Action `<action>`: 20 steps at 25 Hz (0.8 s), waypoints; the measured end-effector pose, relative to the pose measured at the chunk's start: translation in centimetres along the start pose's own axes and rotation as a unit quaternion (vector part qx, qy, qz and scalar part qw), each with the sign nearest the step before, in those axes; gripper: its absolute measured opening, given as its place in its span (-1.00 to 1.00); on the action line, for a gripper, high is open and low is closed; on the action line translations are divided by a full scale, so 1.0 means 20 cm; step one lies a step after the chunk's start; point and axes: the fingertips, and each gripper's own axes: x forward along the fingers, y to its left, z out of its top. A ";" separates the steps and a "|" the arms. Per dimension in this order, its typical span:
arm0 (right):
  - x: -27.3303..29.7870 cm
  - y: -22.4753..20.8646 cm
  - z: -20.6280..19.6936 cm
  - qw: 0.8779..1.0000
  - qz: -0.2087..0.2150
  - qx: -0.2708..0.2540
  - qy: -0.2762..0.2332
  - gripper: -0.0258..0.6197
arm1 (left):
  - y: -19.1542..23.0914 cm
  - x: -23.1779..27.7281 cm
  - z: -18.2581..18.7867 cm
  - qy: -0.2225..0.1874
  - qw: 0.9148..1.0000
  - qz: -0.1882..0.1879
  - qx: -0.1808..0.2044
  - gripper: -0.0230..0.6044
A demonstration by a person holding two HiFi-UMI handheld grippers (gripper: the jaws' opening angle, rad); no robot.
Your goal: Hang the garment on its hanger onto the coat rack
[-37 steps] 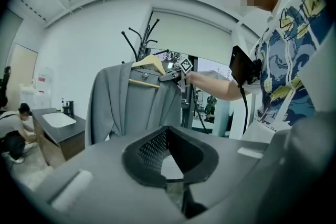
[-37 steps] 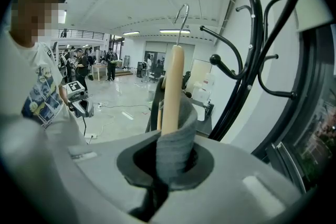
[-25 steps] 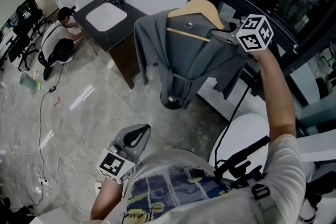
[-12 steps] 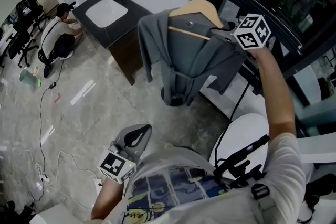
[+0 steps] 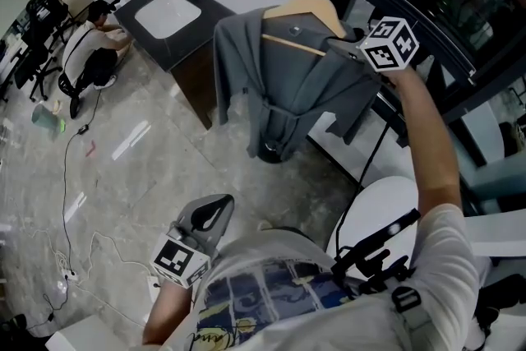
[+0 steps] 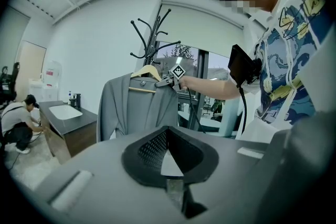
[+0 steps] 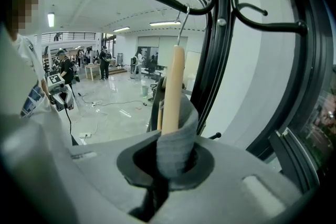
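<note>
1 second on, garment [image 5: 279, 86] and hanger [image 5: 308, 8] are lowered, hook [image 7: 182, 21] brought to the coat rack [image 7: 220, 34] arm above the right gripper [image 7: 176, 157], jaws clamped on both.

Grey garment [image 5: 288, 86] hung on a pale wooden hanger [image 5: 311, 10], front open, sleeves dangling. The hanger's metal hook was at a knobbed arm of the black coat rack [image 7: 220, 34]; seating unclear.

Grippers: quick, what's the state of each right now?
Left gripper: closed, empty.
Right gripper: closed on the grey garment, clamped over the end of its wooden hanger.
</note>
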 end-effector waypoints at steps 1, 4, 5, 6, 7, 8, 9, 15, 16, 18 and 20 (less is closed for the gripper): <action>0.01 0.00 0.00 1.000 0.001 0.000 0.000 -0.90 | 0.00 -0.01 0.01 0.000 1.000 0.002 0.000 -0.91; 0.02 -0.01 0.00 1.000 -0.001 0.000 0.000 -0.90 | -0.01 -0.02 0.01 0.000 1.000 0.006 0.001 -0.91; 0.02 -0.01 0.00 1.000 -0.002 -0.001 0.000 -0.90 | -0.01 -0.03 0.00 -0.001 1.000 0.007 0.001 -0.91; 0.02 -0.02 0.00 1.000 -0.005 -0.002 0.000 -0.90 | -0.01 -0.04 -0.01 0.000 1.000 0.009 0.002 -0.91; 0.03 -0.02 0.00 1.000 -0.007 -0.002 -0.001 -0.90 | -0.01 -0.05 -0.01 0.000 1.000 0.011 0.002 -0.91; 0.03 -0.02 0.00 1.000 -0.009 -0.003 -0.001 -0.90 | -0.01 -0.06 -0.01 0.001 1.000 0.013 0.002 -0.91; 0.03 -0.03 0.00 1.000 -0.011 -0.003 0.000 -0.90 | -0.01 -0.06 -0.01 0.001 1.000 0.015 0.001 -0.91; 0.04 -0.04 -0.01 1.000 -0.021 0.006 -0.003 -0.84 | -0.02 -0.12 -0.01 0.000 1.000 0.020 -0.005 -0.91; 0.03 -0.05 0.00 1.000 -0.025 0.010 -0.007 -0.77 | -0.03 -0.13 -0.01 -0.002 1.000 0.018 -0.008 -0.91; 0.02 -0.07 0.00 0.999 -0.037 0.017 -0.014 -0.60 | -0.04 -0.15 -0.02 -0.002 1.000 0.016 -0.010 -0.91; 0.01 -0.07 0.00 0.998 -0.053 0.017 -0.014 -0.48 | -0.04 -0.18 -0.03 -0.001 1.000 0.012 -0.010 -0.91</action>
